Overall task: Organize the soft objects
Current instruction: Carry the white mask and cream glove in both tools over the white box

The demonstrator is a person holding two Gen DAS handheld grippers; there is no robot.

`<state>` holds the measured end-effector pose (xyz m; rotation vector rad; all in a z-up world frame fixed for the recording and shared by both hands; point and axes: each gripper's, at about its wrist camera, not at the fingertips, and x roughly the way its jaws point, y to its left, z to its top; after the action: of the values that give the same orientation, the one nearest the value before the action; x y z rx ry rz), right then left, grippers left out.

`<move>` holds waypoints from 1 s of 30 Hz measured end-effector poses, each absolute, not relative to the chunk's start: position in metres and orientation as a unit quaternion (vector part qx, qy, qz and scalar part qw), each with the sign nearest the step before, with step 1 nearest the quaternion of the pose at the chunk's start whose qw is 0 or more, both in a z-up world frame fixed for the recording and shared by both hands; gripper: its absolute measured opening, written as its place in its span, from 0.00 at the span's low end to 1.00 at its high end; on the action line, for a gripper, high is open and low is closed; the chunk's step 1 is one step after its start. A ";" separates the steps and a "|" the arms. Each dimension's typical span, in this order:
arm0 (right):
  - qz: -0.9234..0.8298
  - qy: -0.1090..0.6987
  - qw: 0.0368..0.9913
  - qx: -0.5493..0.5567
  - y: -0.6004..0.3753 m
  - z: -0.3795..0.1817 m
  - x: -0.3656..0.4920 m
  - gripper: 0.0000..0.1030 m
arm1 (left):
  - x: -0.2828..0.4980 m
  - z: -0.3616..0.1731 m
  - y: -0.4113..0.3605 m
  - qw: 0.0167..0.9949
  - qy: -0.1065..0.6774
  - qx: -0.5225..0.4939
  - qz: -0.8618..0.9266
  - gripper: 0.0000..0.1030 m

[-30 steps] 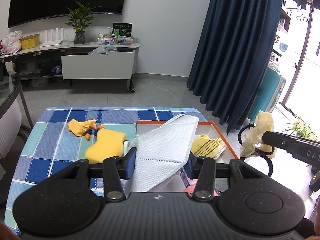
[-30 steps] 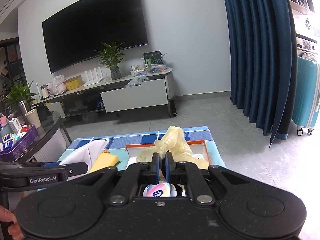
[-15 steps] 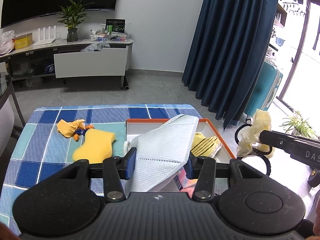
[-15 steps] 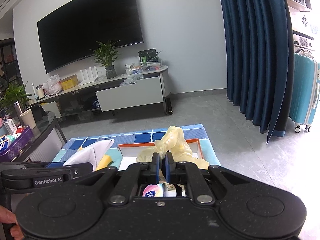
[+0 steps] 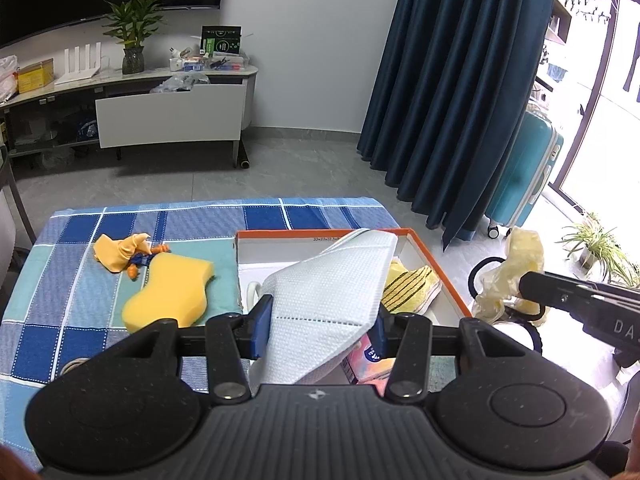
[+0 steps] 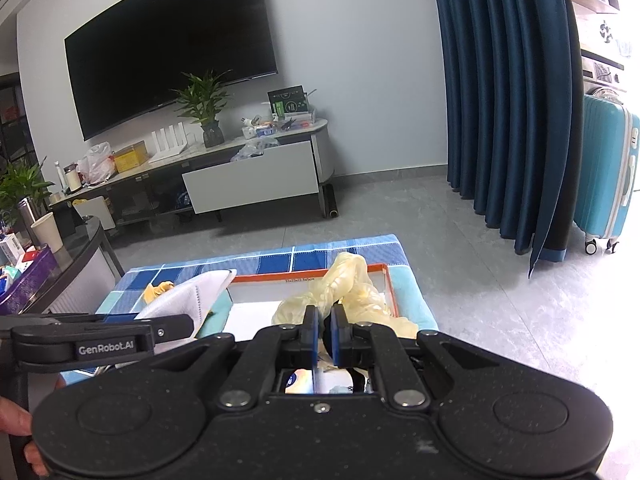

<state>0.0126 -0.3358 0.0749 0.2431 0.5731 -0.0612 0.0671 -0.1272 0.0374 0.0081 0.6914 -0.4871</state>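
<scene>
Your left gripper [image 5: 320, 326] pinches the white face mask [image 5: 332, 300] over the orange-rimmed box [image 5: 440, 268]; your right gripper [image 6: 325, 334] pinches yellow gloves [image 6: 344, 288]. Sponge [image 5: 168, 294] and duck toy [image 5: 124, 256] remain near the table's left edge.

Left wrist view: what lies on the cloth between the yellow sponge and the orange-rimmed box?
Nothing: only a bare teal strip of the checked cloth separates the yellow sponge from the orange-rimmed box, seen in the left wrist view.

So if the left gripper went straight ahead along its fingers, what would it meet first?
Probably the orange-rimmed box. The left gripper is shut on the white mask, which hangs over the box interior, so the mask would touch first, likely near the far wall. Depth is uncertain.
</scene>
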 end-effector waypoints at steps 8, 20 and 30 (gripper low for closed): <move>-0.025 0.288 0.949 0.125 -0.341 0.069 0.019 0.08 | 0.075 0.033 -0.135 0.909 0.342 0.009 -0.239 0.47; -0.014 0.298 0.946 0.126 -0.341 0.058 0.025 0.08 | 0.088 0.030 -0.144 0.907 0.349 0.016 -0.237 0.47; -0.006 0.307 0.943 0.125 -0.343 0.052 0.035 0.08 | 0.106 0.023 -0.154 0.903 0.354 0.032 -0.240 0.47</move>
<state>0.0351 -0.3425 0.0516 0.2552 0.6264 -0.0121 0.1061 -0.1538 0.0232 0.0662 0.7324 -0.4952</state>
